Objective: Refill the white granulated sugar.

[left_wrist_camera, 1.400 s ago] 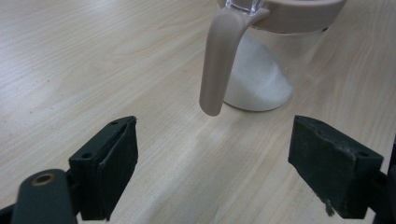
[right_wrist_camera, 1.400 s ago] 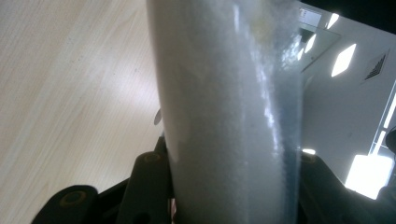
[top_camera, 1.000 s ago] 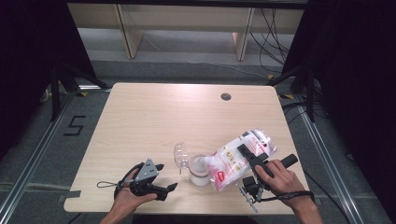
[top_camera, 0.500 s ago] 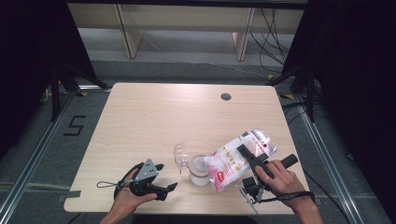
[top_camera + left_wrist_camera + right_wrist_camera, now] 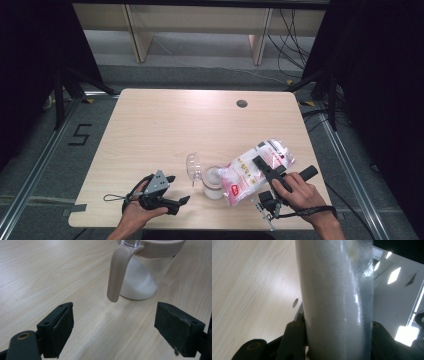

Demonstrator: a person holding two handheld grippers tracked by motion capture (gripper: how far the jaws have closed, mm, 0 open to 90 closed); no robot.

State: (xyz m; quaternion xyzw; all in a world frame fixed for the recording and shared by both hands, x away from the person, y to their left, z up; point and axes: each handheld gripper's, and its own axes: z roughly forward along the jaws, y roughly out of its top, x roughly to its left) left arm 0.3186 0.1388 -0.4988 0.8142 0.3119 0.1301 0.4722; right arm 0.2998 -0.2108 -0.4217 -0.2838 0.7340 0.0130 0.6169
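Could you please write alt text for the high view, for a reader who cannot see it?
The right gripper tilts a clear bag of white granules over a jar on a wooden table. The left gripper rests open beside the jar.

Black claws (image 5: 176, 201), grey three-cornered plate (image 5: 159, 181), trailing black cables, bare forearms.

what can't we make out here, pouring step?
- Jar mouth, high view: bag covers it, so no grain stream visible.
- Jar top, left hand-held gripper view: cut off by the upper edge.
- Bag print, high view: too small to read.
- Right hand-held gripper pads, its own view: hidden behind the bag.
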